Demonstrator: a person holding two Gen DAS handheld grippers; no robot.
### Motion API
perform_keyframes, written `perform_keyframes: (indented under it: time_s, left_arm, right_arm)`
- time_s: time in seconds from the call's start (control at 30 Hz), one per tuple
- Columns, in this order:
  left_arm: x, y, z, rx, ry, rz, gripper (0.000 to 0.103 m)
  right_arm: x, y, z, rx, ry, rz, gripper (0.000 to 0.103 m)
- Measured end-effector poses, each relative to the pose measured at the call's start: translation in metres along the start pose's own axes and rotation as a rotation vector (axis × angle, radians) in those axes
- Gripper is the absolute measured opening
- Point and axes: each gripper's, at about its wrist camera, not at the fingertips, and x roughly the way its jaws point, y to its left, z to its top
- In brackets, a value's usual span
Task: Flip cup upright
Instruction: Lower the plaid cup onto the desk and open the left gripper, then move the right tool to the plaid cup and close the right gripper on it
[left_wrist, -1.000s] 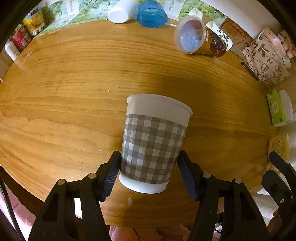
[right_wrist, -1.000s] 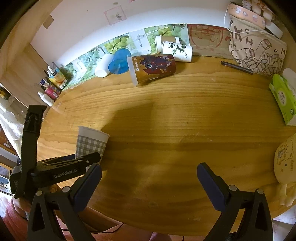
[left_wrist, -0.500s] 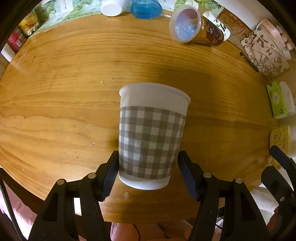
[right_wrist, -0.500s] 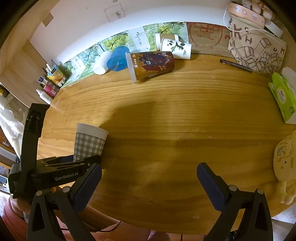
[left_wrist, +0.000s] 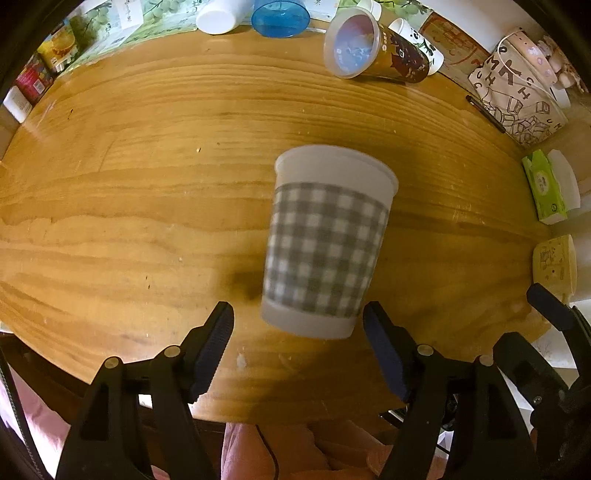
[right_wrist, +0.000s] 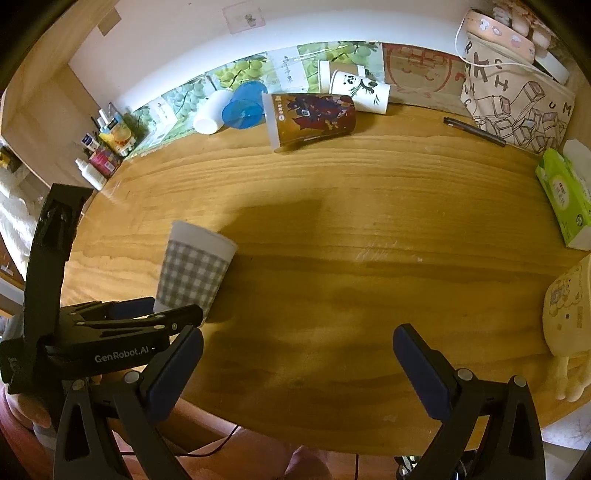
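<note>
A white paper cup with a grey checked sleeve (left_wrist: 325, 243) stands mouth up near the front of the wooden table (left_wrist: 129, 166), leaning a little to the right and blurred. My left gripper (left_wrist: 298, 325) is open, its pads on either side of the cup's base with gaps to it. In the right wrist view the cup (right_wrist: 194, 271) stands at the left, just beyond the left gripper (right_wrist: 147, 314). My right gripper (right_wrist: 297, 363) is open and empty over the table's front edge.
At the back lie a brown printed cup (right_wrist: 310, 120) on its side, a blue cup (right_wrist: 243, 107), a white cup (right_wrist: 210, 116) and a panda cup (right_wrist: 360, 90). A pen (right_wrist: 474, 127), patterned bag (right_wrist: 517, 99), green tissue pack (right_wrist: 565, 199) and yellow plush (right_wrist: 569, 306) sit right.
My left gripper has opened and let go of the checked cup. The cup now stands free, shifted right and leaning slightly. The right gripper has hardly moved.
</note>
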Motion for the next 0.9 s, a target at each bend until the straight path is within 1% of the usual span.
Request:
perform_keyframes:
  time_s: [0.37,0.7,0.9]
  left_arm:
    - [-0.012,0.004,-0.031,-0.004,-0.020,0.016,0.076]
    - [-0.028,0.007,-0.059,-0.018,-0.092,0.043,0.076]
    - [-0.040,0.008,-0.078,-0.013,-0.153,0.087,0.076]
  right_arm:
    - [-0.011,-0.003,-0.022,0.008,0.001,0.005,0.103]
    - [-0.016,-0.005,-0.039,0.029,0.008,0.005,0.103]
    - [-0.014,-0.004,-0.047,0.057,0.021,0.024,0.103]
